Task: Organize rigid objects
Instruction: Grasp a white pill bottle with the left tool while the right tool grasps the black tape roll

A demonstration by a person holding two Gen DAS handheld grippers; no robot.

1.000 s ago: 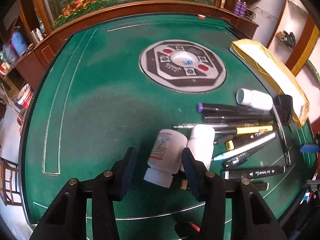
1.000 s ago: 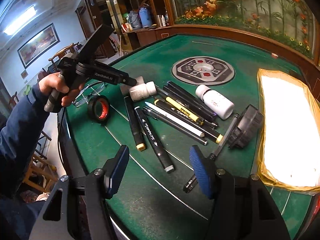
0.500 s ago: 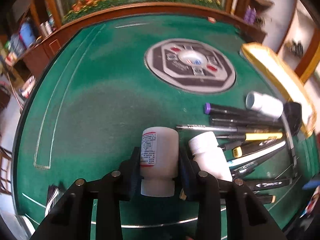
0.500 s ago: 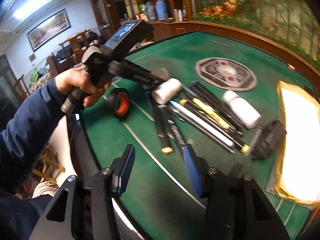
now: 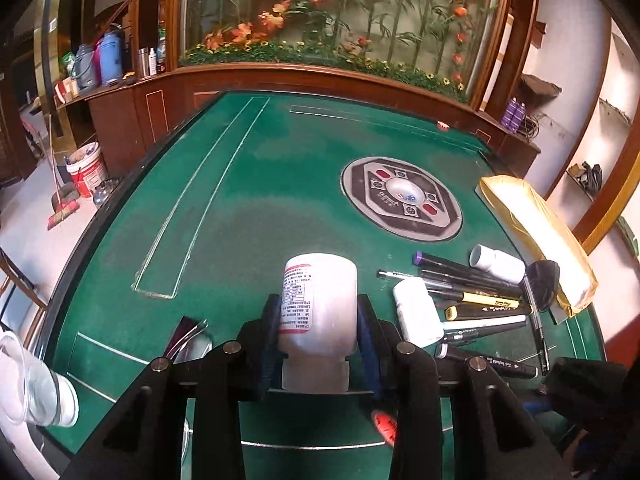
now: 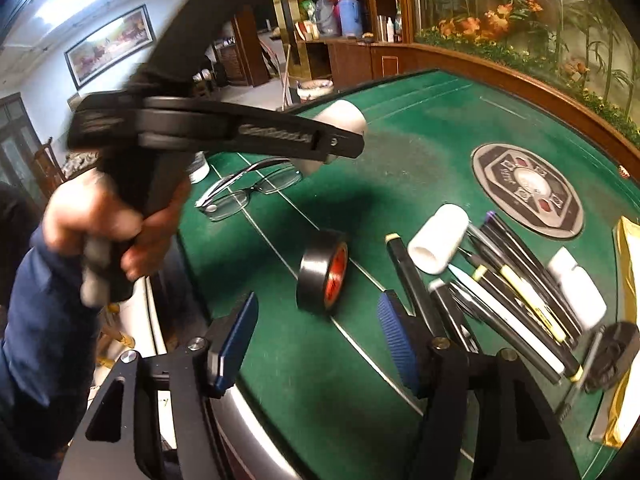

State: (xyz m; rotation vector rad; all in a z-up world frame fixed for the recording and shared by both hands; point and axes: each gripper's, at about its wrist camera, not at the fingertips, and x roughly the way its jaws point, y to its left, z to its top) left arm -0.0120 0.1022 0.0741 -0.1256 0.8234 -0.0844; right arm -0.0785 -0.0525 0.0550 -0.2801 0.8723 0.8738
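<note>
Nearest, the right gripper [image 6: 318, 344] hangs over the near table edge w/ nothing between its blue pads; its jaws have just been opening and stand fairly wide. Just beyond it a roll of black tape [image 6: 322, 270] w/ a red core stands on edge on the green felt table [image 6: 420, 152].

Right of the tape lies the pile of pens & markers [image 6: 516, 304], side by side, some overlapping. A small white bottle [image 6: 438, 238] lies on its side at the pile's left end, touching the pens. A second white bottle [image 6: 576, 284] lies at the pile's right side, and a black round object [image 6: 612, 356] sits near the pens' near-right end. A gold envelope [image 5: 536, 236] lies at the right table edge, beside that lot.

Left of the tape, a pair of glasses [image 6: 250, 188] rests on the felt near the left edge.

Above the glasses a hand [image 6: 112, 228] in a blue sleeve grips the left gripper [image 5: 318, 336]. It's clamped narrow on a white pill bottle [image 5: 318, 312], label to the left, cap end toward the handle; the pads press both sides of the body. The bottle is lifted clear of the felt, up over the near-left part of the table, well apart from the pen pile.

Farther out, mid-table, an octagonal control panel [image 5: 402, 198] is set into the felt. Beyond the far rim runs a wooden ledge w/ a glass case of artificial flowers [image 5: 340, 20].
</note>
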